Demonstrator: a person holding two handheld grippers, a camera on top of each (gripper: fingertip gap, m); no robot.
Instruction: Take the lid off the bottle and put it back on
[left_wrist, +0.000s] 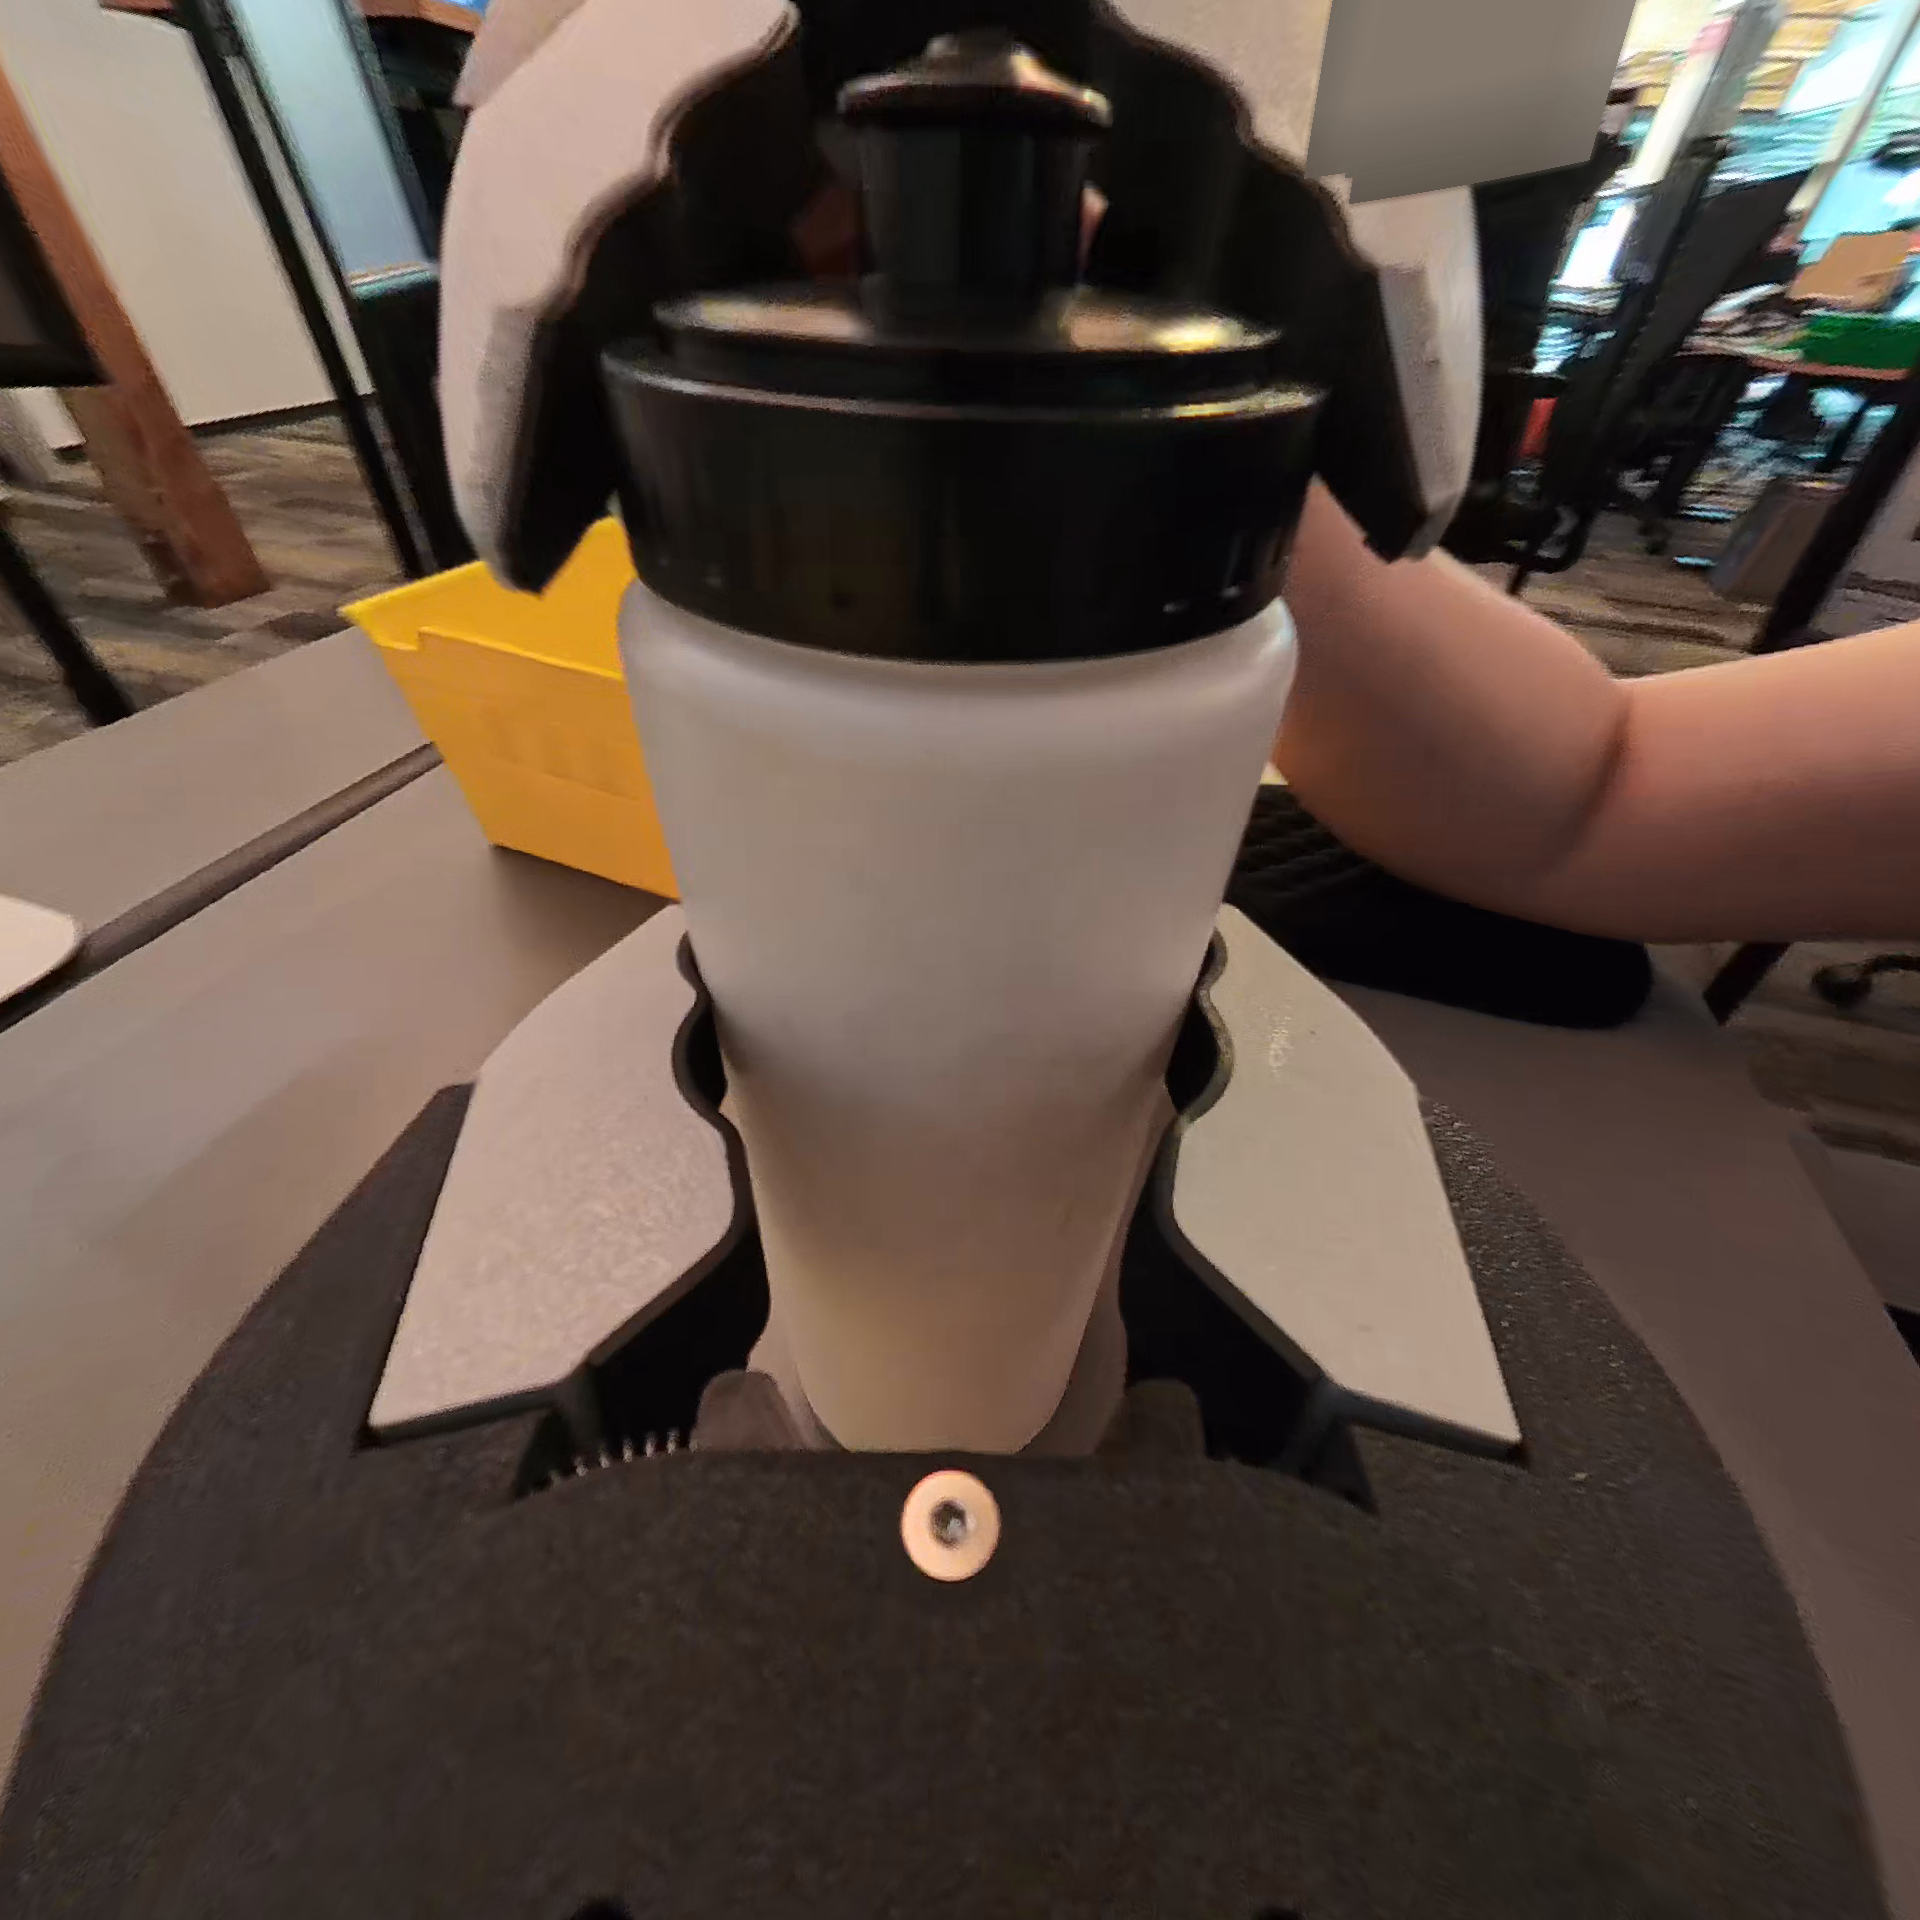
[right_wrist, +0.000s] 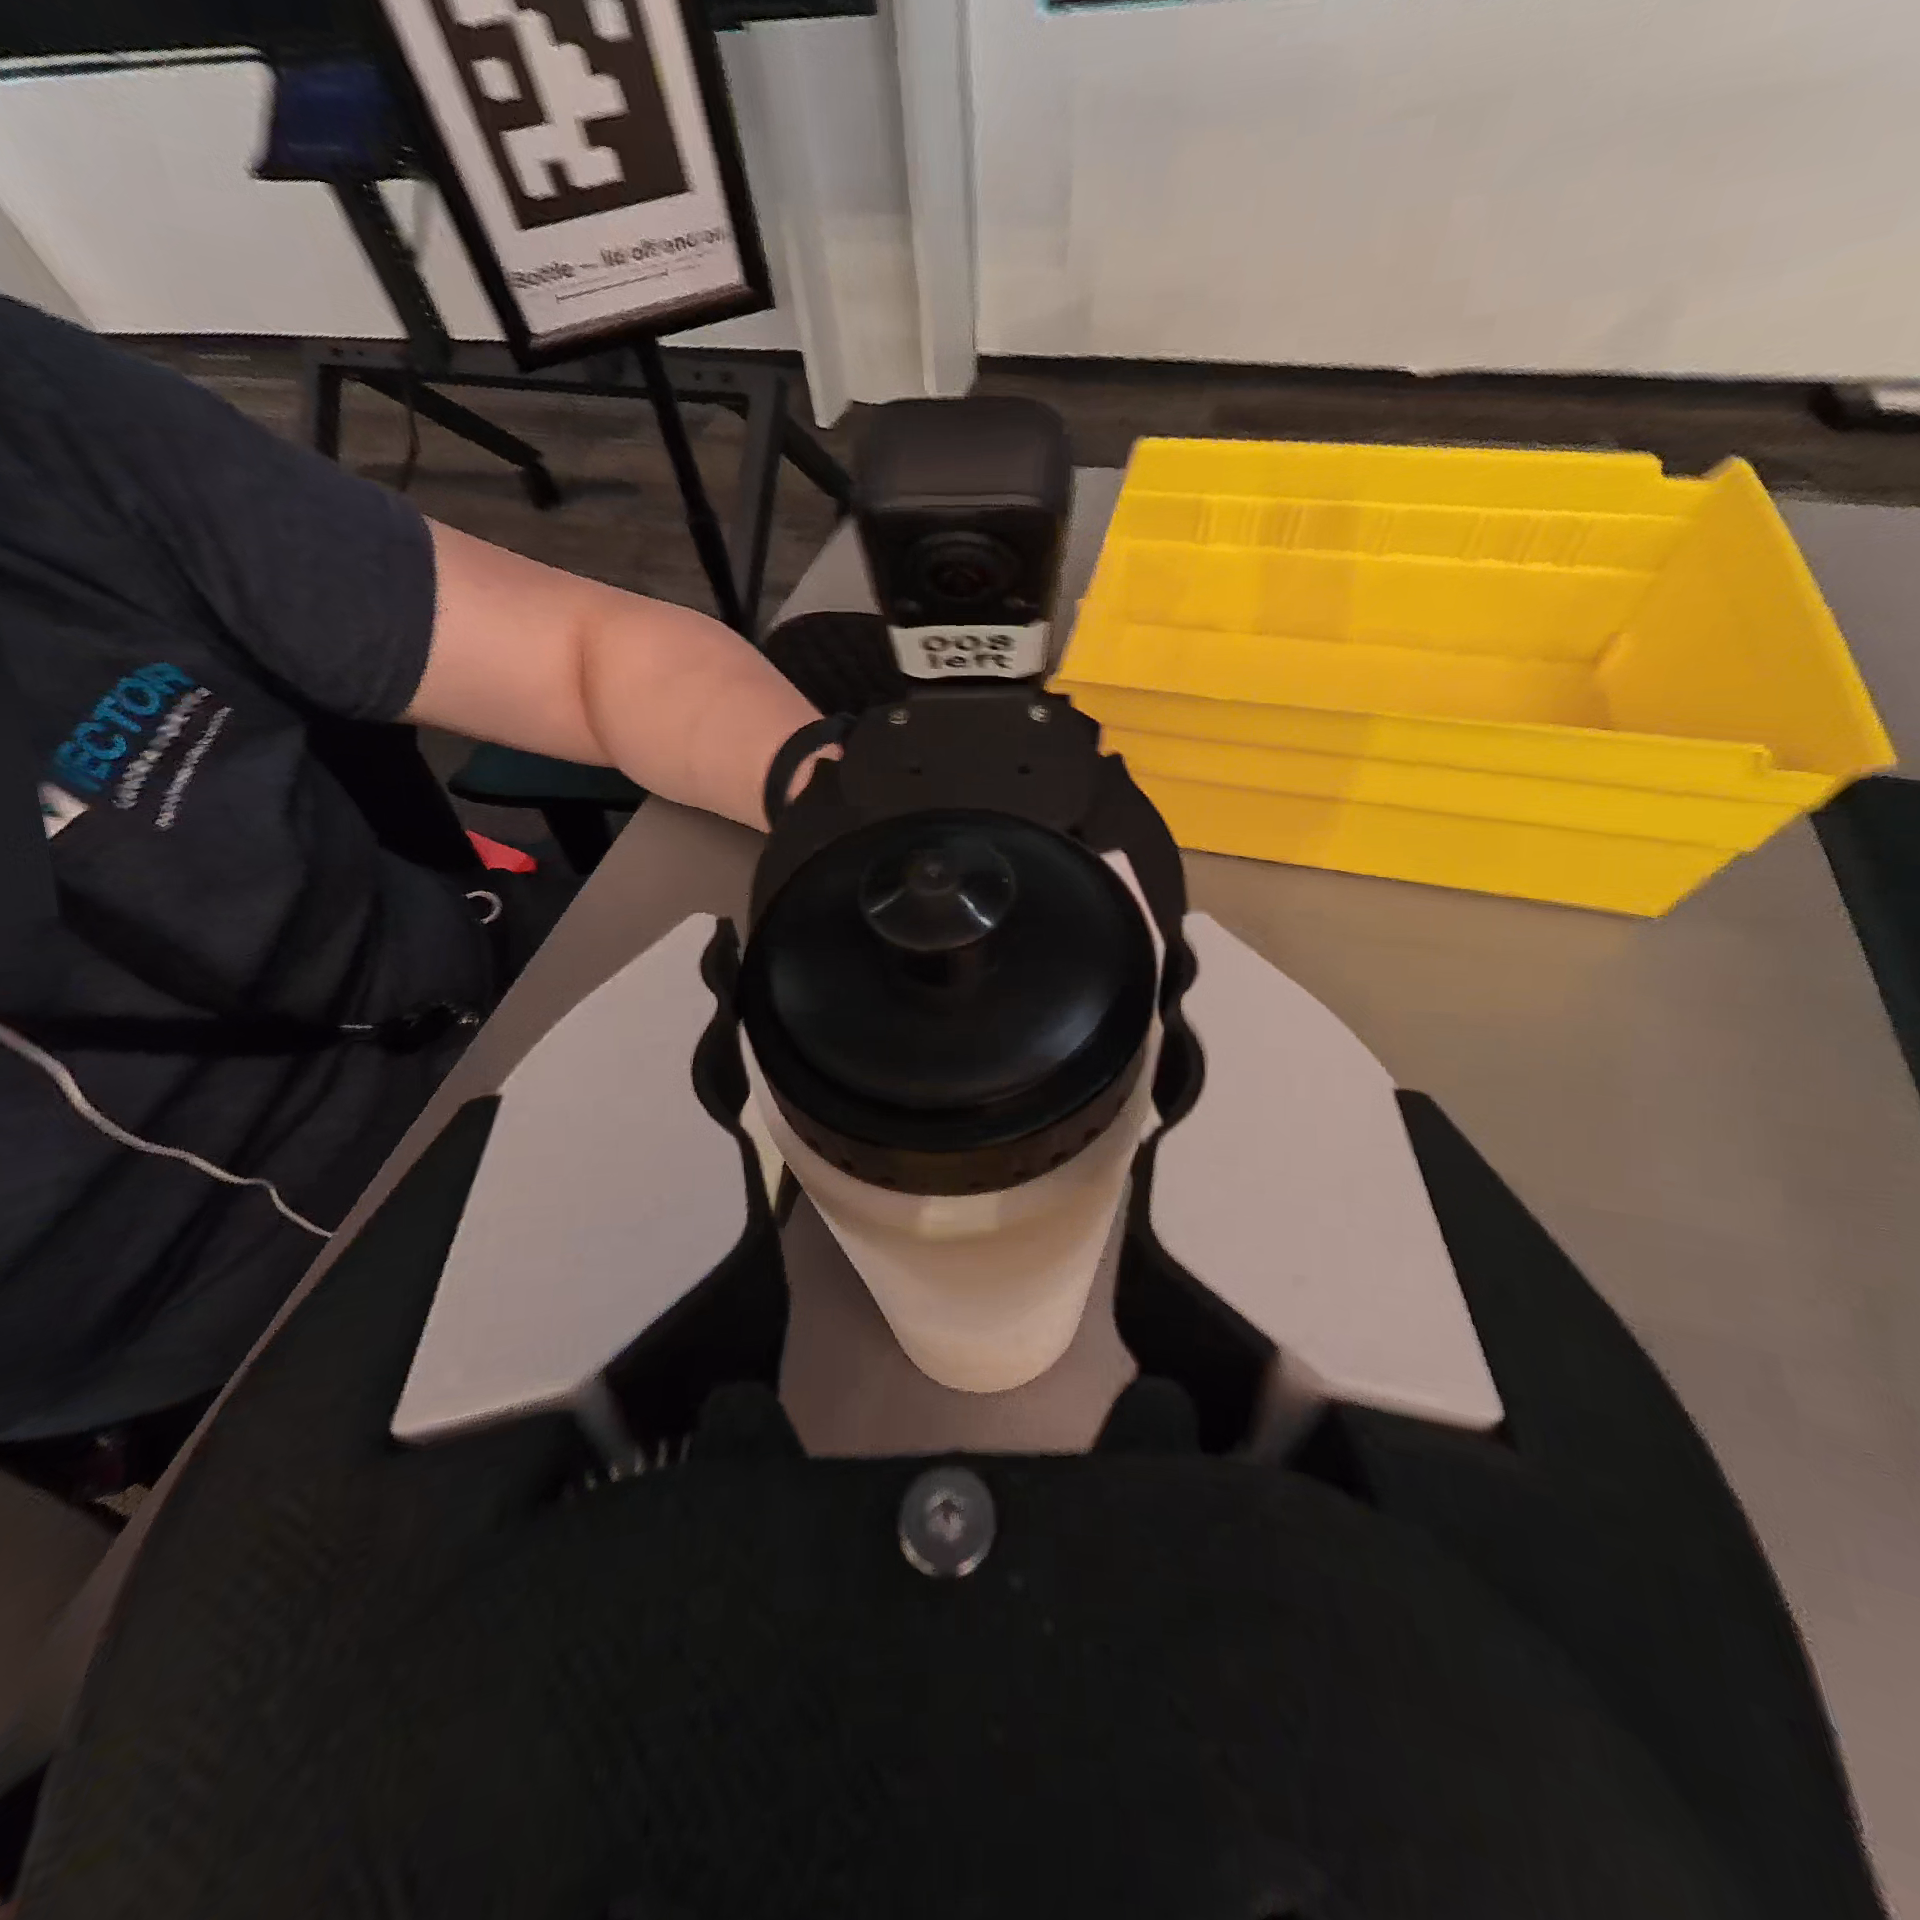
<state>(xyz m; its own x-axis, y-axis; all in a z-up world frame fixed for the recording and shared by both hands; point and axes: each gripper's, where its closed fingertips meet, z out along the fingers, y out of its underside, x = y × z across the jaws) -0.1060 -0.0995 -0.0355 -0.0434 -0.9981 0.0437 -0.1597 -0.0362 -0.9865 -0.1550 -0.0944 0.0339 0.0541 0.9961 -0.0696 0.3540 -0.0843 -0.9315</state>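
A white plastic bottle (left_wrist: 956, 1091) stands upright on the grey table, with a black screw lid (left_wrist: 956, 499) and a pull spout on top. My left gripper (left_wrist: 951, 940) is shut on the bottle's body, its fingers (left_wrist: 582, 1174) pressing both sides. My right gripper (right_wrist: 951, 935) comes from above and is shut on the lid (right_wrist: 945, 1018), its pads against the rim on both sides. It also shows in the left wrist view (left_wrist: 961, 551), straddling the lid. The bottle's lower body (right_wrist: 977, 1288) shows beneath the lid. The lid sits level on the neck.
A yellow plastic bin (right_wrist: 1455, 727) stands on the table (right_wrist: 1558, 1143) just behind the bottle, also in the left wrist view (left_wrist: 540, 727). The person's forearm (left_wrist: 1558, 790) reaches in from the right. A framed marker sign (right_wrist: 582, 156) stands on the floor beyond the table's edge.
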